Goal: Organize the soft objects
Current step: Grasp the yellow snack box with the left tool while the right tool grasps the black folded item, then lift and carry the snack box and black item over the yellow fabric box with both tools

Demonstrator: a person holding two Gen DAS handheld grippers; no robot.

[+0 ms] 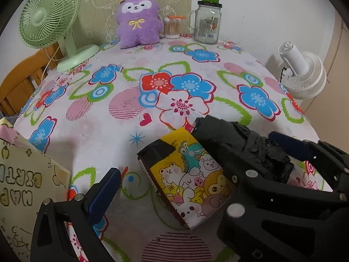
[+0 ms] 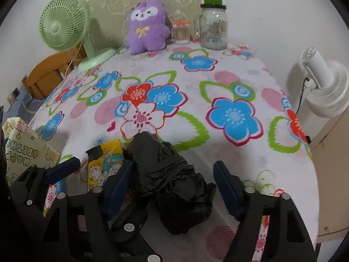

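Right claw (image 2: 174, 181) spread apart, straddling the crumpled black bag (image 2: 172, 183) on the counter (image 2: 240, 157), bag's long axis running away from it; left claw (image 1: 196, 163), also apart, brackets the cartoon tissue pack (image 1: 187, 174) alongside.

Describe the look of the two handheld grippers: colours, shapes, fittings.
Both the left gripper and the right gripper are matte black plastic frames with angular, triangular cut-outs. Each has two jaws faced with flat dark blue pads. Round silver bolt heads and small screws dot the joints. No cables, labels or sleeves are visible.
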